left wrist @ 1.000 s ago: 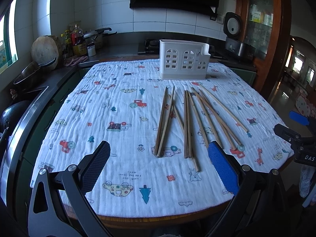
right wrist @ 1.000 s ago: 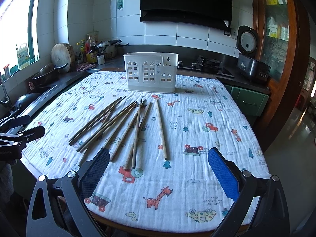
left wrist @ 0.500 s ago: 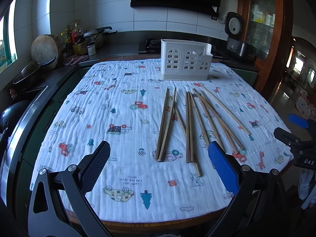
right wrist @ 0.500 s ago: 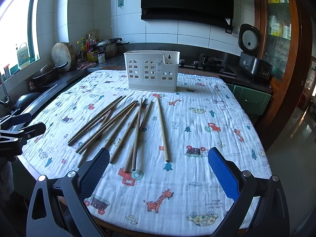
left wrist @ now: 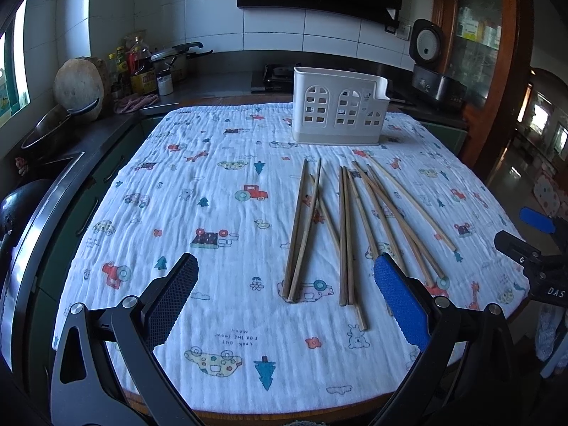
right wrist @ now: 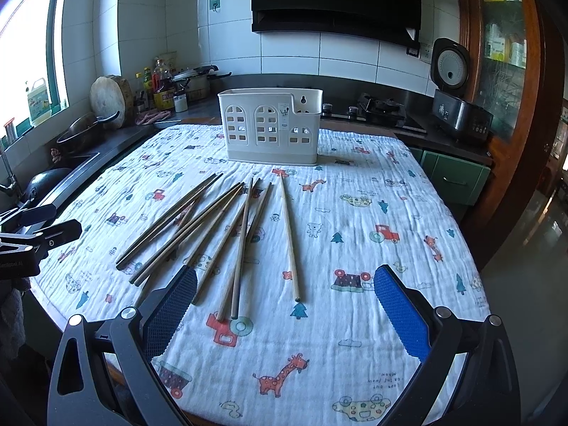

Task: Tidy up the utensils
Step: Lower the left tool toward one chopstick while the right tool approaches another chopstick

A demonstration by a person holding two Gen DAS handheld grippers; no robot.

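Observation:
Several wooden chopsticks (left wrist: 346, 230) lie loose on the patterned white cloth, also in the right wrist view (right wrist: 241, 238). A white slotted utensil holder (left wrist: 337, 110) stands upright at the far side of the table, and shows in the right wrist view (right wrist: 269, 127). My left gripper (left wrist: 284, 277) is open and empty, above the near edge, just short of the chopstick ends. My right gripper (right wrist: 284, 291) is open and empty, near the ends of the rightmost chopsticks. Each gripper shows at the other view's edge.
The cloth-covered table (left wrist: 213, 319) is round-edged. A counter on the left holds a pan (left wrist: 53, 127), a chopping block (left wrist: 80, 85) and bottles (left wrist: 142, 67). A rice cooker (right wrist: 458, 103) and stove (right wrist: 383, 110) stand behind.
Both grippers have edged slightly forward toward the chopsticks. Both stay open and the chopsticks have not moved.

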